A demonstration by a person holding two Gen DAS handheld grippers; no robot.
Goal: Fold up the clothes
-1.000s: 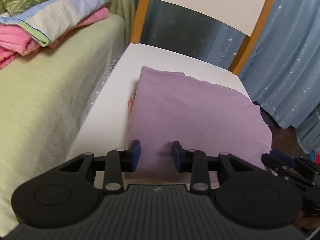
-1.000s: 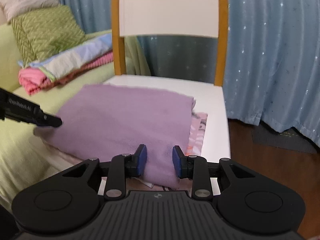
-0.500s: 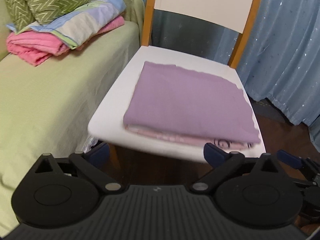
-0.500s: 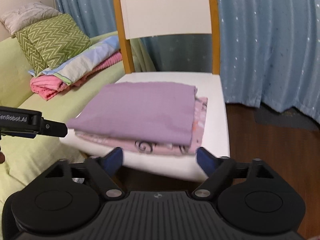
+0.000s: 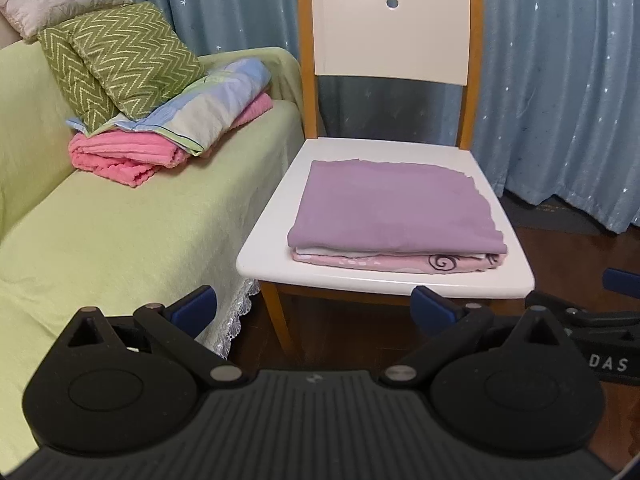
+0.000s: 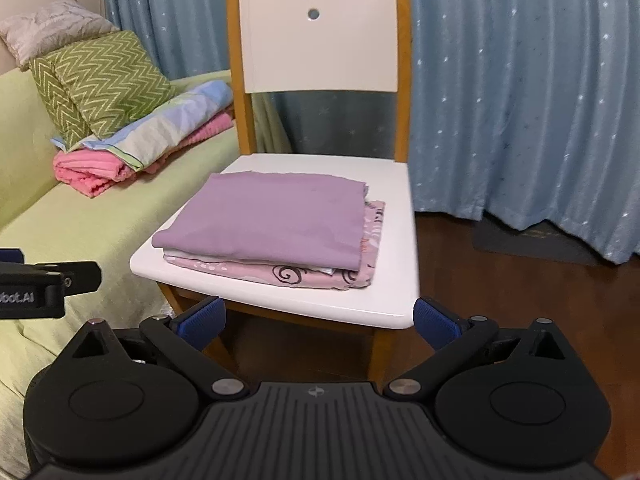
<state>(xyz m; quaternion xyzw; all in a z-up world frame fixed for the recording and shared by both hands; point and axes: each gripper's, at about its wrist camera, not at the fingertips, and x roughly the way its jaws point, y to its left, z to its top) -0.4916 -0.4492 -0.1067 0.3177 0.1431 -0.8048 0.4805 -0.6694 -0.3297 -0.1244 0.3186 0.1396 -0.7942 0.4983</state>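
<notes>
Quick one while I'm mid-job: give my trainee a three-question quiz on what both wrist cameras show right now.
1. True or false: the left tool grips the purple cloth.
2. What lies directly under the purple cloth on the chair seat?
3. Where is the green zigzag cushion? A) chair B) floor C) sofa pile

Key: 1. False; both it and the right tool are open and clear. 2. A pink patterned cloth. 3. C
</notes>
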